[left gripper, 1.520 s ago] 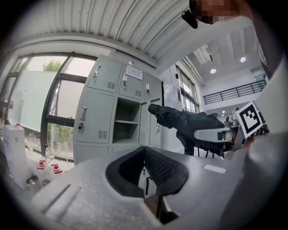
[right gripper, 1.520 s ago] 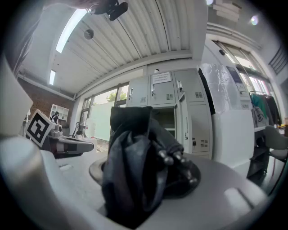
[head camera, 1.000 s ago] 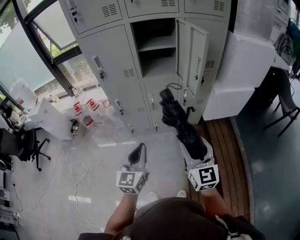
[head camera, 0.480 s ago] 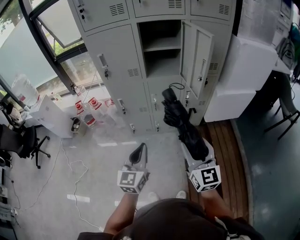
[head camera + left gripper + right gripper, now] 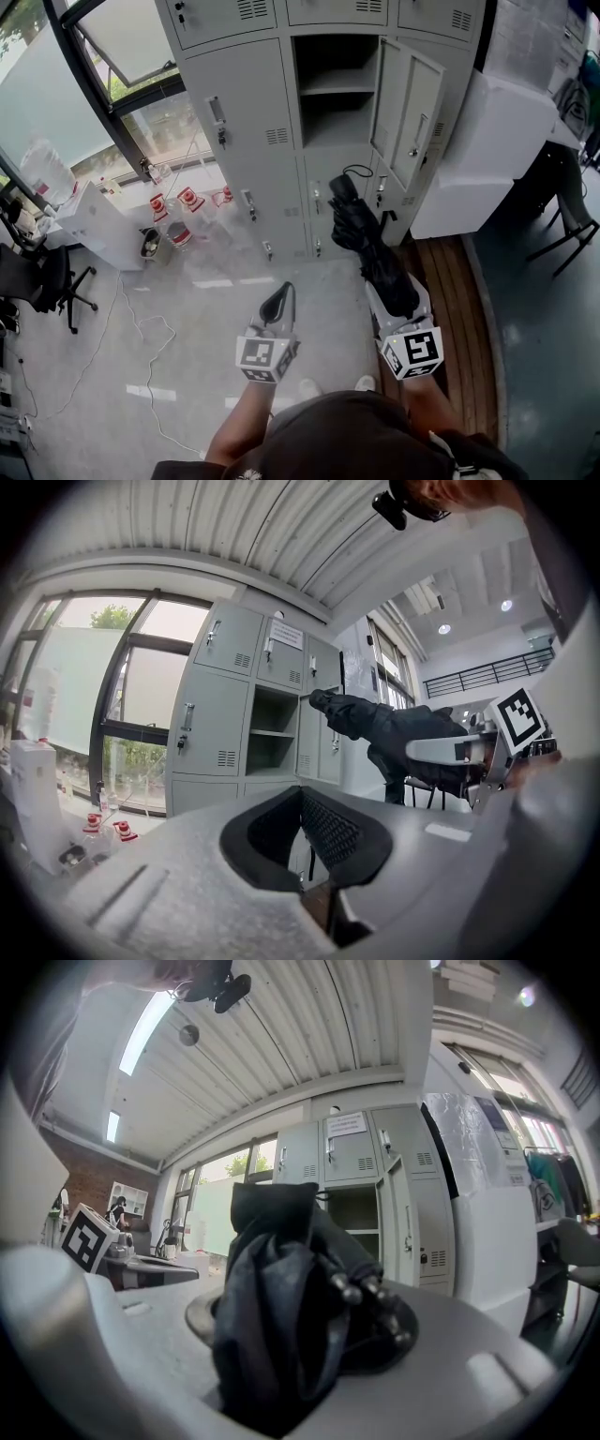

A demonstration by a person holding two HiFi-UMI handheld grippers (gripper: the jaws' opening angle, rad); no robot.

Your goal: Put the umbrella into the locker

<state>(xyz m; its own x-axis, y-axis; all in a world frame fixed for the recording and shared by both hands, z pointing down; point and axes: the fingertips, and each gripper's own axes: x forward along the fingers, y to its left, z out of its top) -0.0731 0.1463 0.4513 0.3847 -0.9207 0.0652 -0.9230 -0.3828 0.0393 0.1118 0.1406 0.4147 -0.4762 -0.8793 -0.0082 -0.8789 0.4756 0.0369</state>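
A folded black umbrella [image 5: 357, 232] sticks forward out of my right gripper [image 5: 395, 296], which is shut on its lower part. In the right gripper view the umbrella [image 5: 277, 1297] fills the space between the jaws of that gripper [image 5: 300, 1330]. Its tip points at the grey locker's open compartment [image 5: 336, 94], whose door [image 5: 413, 114] swings out to the right. My left gripper [image 5: 277, 307] is to the left of the umbrella, shut and empty. From the left gripper [image 5: 302, 797] I see the umbrella [image 5: 375, 726] held level before the open compartment [image 5: 270, 735].
Closed locker doors [image 5: 239, 103] stand to the left of the open one. A white cabinet [image 5: 480, 141] stands to the right. Red and white items [image 5: 178, 208] lie on the floor by the window. An office chair [image 5: 47, 281] and a floor cable [image 5: 150, 347] are at left, and a wooden platform [image 5: 452, 309] is at right.
Both grippers have moved toward the lockers, which now look nearer and higher in the head view. The umbrella stays held in the right gripper.
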